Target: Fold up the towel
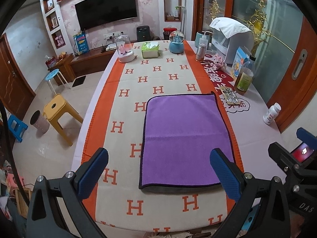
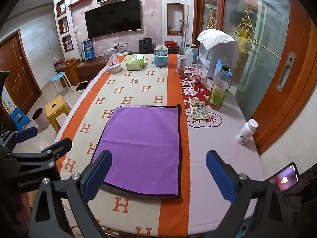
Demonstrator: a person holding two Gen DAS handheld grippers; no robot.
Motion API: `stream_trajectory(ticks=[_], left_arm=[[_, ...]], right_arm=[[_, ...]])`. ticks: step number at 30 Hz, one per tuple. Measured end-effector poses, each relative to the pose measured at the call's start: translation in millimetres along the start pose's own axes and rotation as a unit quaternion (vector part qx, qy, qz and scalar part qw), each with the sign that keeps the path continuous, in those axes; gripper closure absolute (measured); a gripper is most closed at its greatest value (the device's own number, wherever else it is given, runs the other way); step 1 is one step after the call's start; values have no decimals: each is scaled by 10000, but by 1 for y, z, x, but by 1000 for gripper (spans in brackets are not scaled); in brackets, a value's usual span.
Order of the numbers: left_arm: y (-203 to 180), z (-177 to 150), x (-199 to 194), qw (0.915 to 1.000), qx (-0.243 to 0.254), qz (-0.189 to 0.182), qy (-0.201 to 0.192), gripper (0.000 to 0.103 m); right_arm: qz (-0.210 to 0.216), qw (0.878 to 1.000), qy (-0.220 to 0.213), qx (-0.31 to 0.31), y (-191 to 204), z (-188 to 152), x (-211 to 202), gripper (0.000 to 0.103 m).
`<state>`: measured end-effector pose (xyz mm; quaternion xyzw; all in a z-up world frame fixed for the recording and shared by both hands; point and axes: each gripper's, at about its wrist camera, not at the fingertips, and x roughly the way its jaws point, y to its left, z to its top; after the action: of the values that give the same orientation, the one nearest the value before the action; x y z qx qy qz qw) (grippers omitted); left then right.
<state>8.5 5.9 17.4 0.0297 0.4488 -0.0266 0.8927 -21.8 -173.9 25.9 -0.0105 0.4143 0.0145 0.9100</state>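
Note:
A purple towel (image 1: 186, 138) with a dark hem lies flat on the orange and cream H-pattern cloth (image 1: 126, 91), folded so a grey underside shows along its near edge. It also shows in the right wrist view (image 2: 142, 146). My left gripper (image 1: 158, 170) is open and empty, held above the towel's near edge. My right gripper (image 2: 158, 174) is open and empty, above the towel's near right corner. The right gripper shows at the right edge of the left wrist view (image 1: 295, 154), and the left gripper at the left edge of the right wrist view (image 2: 37, 142).
Along the table's right side stand an oil bottle (image 2: 220, 88), a blister pack (image 2: 199, 110), a white pill bottle (image 2: 246, 131) and a covered appliance (image 2: 218, 53). At the far end are a tissue box (image 2: 135, 62), a glass dome (image 2: 113, 63) and a snow globe (image 2: 161, 56). A phone (image 2: 286, 178) lies near right.

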Motion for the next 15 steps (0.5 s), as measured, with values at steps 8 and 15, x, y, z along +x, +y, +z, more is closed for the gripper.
stream_trajectory(ticks=[8, 15], left_arm=[[15, -13, 31, 9985, 507, -106, 195, 1], [30, -47, 78, 9913, 1024, -380, 736, 1]], right_arm=[[50, 9997, 104, -223, -12, -13, 21, 13], [149, 9972, 302, -675, -23, -46, 55, 14]])
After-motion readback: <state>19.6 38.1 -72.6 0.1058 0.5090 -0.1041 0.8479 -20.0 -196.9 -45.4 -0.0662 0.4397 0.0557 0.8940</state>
